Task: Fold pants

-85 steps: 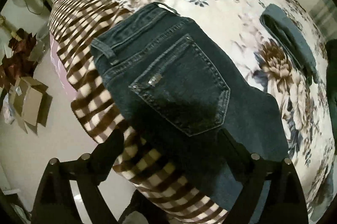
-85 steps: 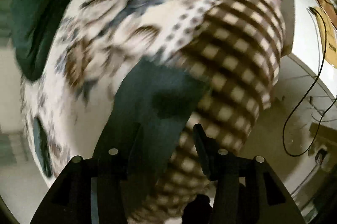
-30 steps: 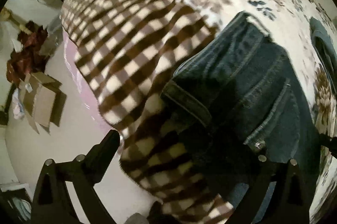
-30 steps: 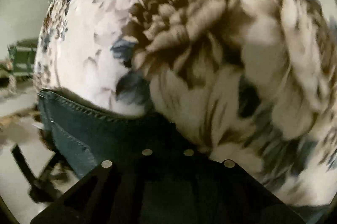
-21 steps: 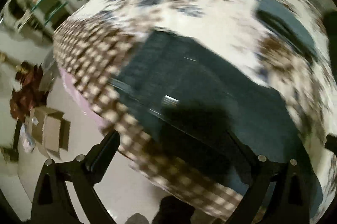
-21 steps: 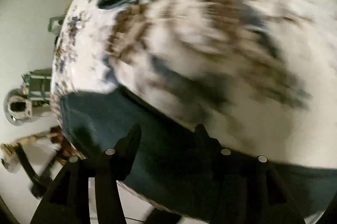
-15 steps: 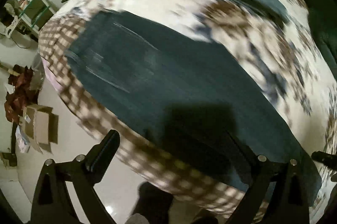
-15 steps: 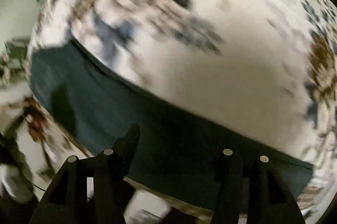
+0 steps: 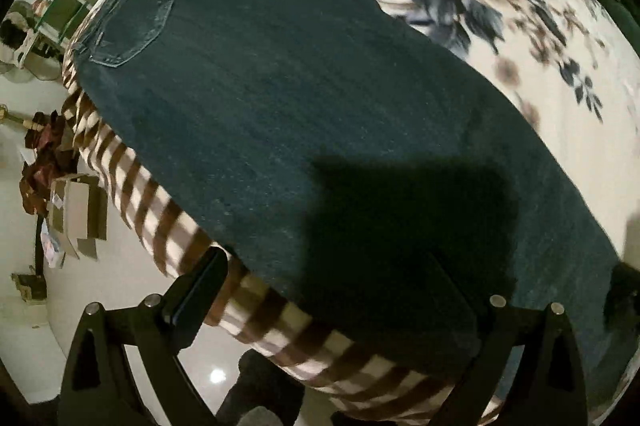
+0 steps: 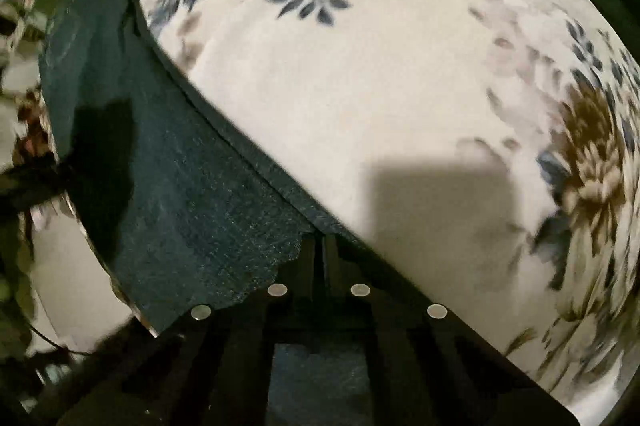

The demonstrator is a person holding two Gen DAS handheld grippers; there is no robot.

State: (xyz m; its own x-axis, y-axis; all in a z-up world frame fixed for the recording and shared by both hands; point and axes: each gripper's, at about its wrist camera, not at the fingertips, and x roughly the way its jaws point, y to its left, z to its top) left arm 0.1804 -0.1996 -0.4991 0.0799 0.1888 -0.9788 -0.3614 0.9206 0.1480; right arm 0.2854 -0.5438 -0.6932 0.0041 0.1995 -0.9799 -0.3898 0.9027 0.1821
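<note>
Two claws share the job: the right claw [image 10: 318,262] is pinched tight on the hem of the jeans [image 9: 320,106], which lie flat along the bed's [image 9: 520,26] checked edge, while the left claw [image 9: 332,286] gapes wide above them. Carry the hem low toward the waistband, edges aligned.

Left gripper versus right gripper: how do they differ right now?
The left gripper has its fingers spread wide and holds nothing; the right gripper is pinched shut on the jeans. The left one hovers over the middle of the jeans by the bed's checked edge; the right one sits at the leg end beside the floral bedspread. Both are black two-finger grippers.
</note>
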